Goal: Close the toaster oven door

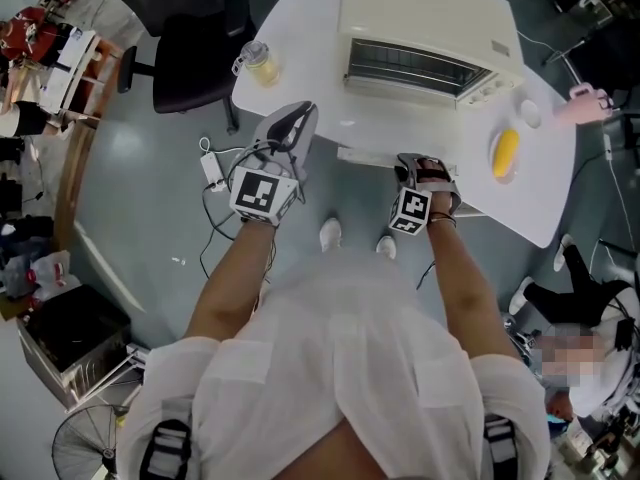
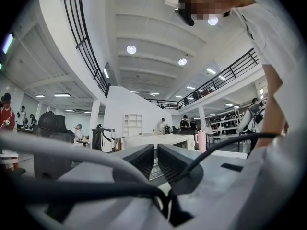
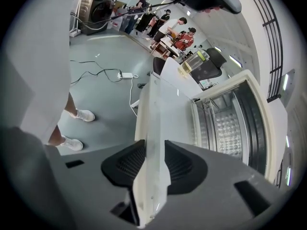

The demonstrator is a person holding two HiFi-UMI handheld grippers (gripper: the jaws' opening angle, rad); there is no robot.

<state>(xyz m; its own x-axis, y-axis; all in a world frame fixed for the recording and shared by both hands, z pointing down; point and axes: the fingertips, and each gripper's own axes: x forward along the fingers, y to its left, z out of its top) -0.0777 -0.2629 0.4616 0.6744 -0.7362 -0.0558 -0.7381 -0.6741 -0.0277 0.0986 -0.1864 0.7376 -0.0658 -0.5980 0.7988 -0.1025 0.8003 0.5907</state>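
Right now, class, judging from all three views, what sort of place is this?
Probably a big open lab or workshop hall, not a kitchen: the toaster oven sits on a white table by an office chair, a railed balcony runs overhead, and people stand in the background.

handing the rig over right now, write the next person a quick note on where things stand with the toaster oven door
Right gripper: jaws closed on the front edge of the oven's drop-down door, one pad on each face.
Left gripper: held level near the table's front edge, jaws a little apart, nothing between them.
Things: the cream box-shaped toaster oven sits on the white table. Its door lies fully open, folded down flat, and the wire rack shows inside.
Done: door edge gripped.
Left: swing the door up until it is shut, then release.
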